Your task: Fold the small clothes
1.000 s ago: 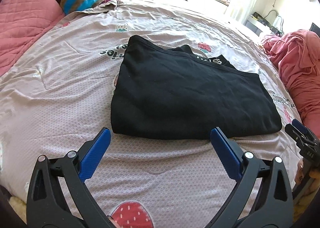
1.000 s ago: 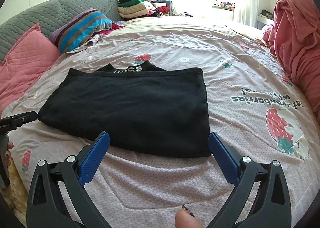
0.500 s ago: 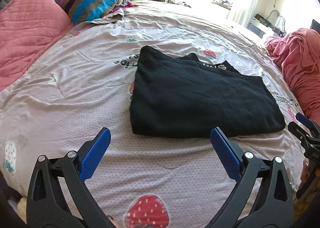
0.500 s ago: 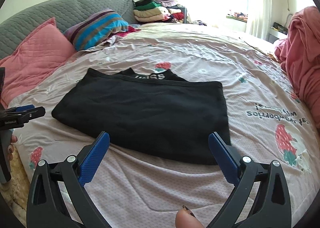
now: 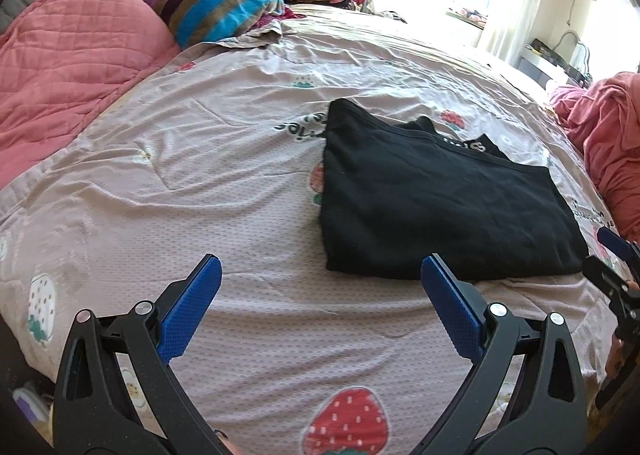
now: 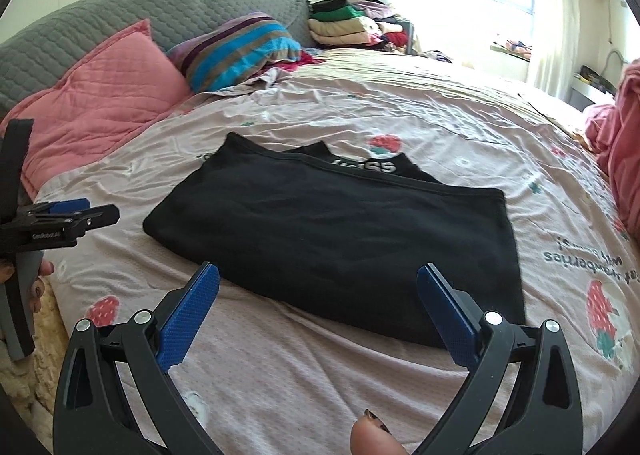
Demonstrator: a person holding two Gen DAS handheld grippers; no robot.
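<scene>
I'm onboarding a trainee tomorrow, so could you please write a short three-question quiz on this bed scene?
1. True or false: the left claw is shut on the black garment.
2. Which lies nearest the grey headboard? A) red towel B) pink pillow C) white basket
3. Fill in: the bedsheet is printed with ____.

Key: 1. False; both the left claw and the right claw are open, clear of the folded garment. 2. B. 3. Strawberries.
</scene>
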